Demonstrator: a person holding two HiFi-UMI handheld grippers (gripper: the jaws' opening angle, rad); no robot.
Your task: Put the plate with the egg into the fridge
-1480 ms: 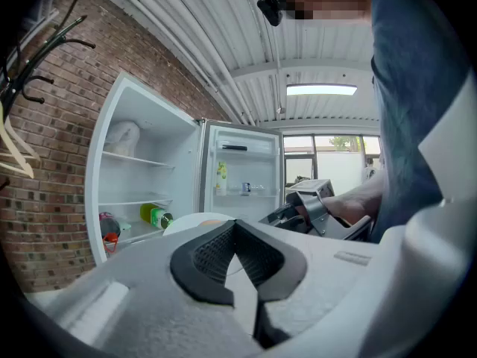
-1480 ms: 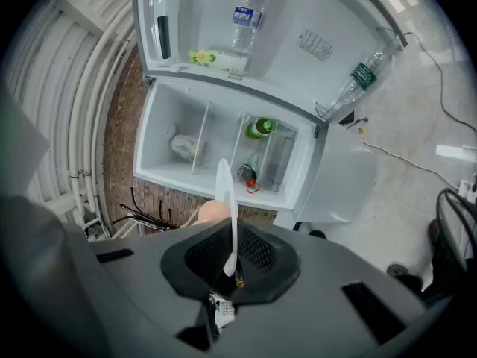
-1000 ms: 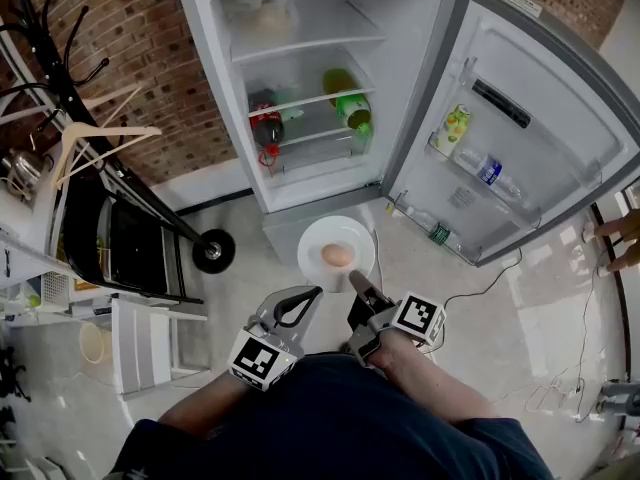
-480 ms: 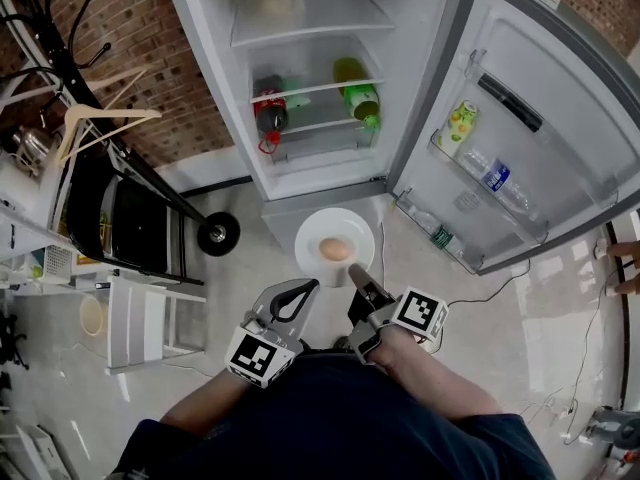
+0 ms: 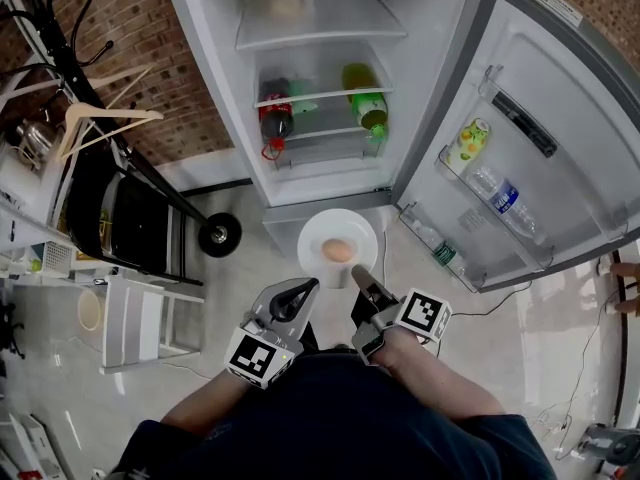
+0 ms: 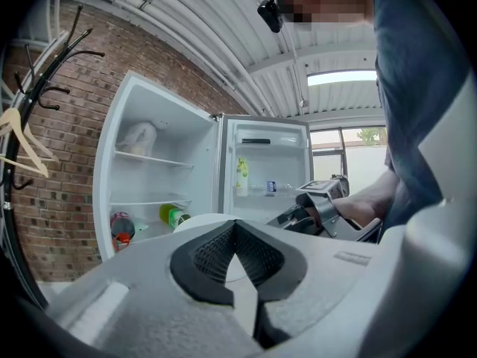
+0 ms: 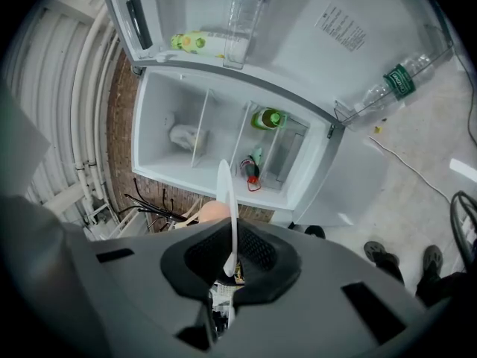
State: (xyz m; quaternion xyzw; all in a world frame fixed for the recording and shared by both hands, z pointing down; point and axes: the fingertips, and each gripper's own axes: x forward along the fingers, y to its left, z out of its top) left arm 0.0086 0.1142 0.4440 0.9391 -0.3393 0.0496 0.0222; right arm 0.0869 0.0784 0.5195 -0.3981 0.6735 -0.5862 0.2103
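Observation:
A white plate (image 5: 338, 230) carries a brown egg (image 5: 338, 251) and hangs level just in front of the open fridge (image 5: 320, 168), below its bottom shelf. My right gripper (image 5: 357, 274) is shut on the plate's near rim. In the right gripper view the plate (image 7: 226, 192) runs edge-on between the pads, with the egg (image 7: 212, 213) peeking out at its left. My left gripper (image 5: 310, 287) is beside it on the left, shut and holding nothing. Past its closed jaws in the left gripper view are the plate (image 6: 195, 220) and the fridge (image 6: 149, 192).
The fridge shelves hold a red-capped bottle (image 5: 275, 120) and a green bottle (image 5: 365, 108). The door (image 5: 540, 88) swings wide to the right with a yellow carton (image 5: 467, 146) and water bottle (image 5: 500, 194). A coat rack with hanger (image 5: 100, 128), black chair (image 5: 125, 233) and white stool (image 5: 140, 318) stand left.
Both grippers and the plate keep nearly the same place. The fridge has slid slightly lower and rightward in the head view.

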